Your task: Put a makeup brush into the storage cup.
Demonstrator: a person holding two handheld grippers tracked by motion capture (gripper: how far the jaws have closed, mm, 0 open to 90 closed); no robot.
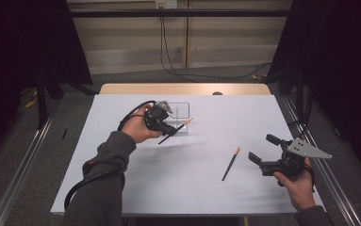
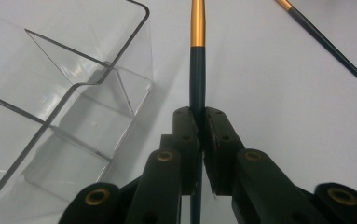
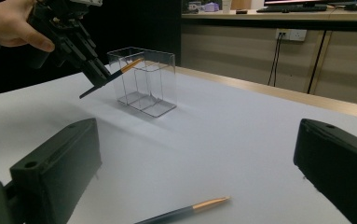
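Clamped between the shut jaws of the left gripper, one chopstick is held above the table, its gold end tilted up toward the clear box just beyond. The second chopstick is left lying nearer the right gripper, whose jaws are spread wide and empty.

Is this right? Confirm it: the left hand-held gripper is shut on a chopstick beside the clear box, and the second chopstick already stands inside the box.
One part is wrong. The second chopstick lies flat on the table, as the high view shows. The left hand-held gripper is indeed shut on a chopstick beside the clear box.
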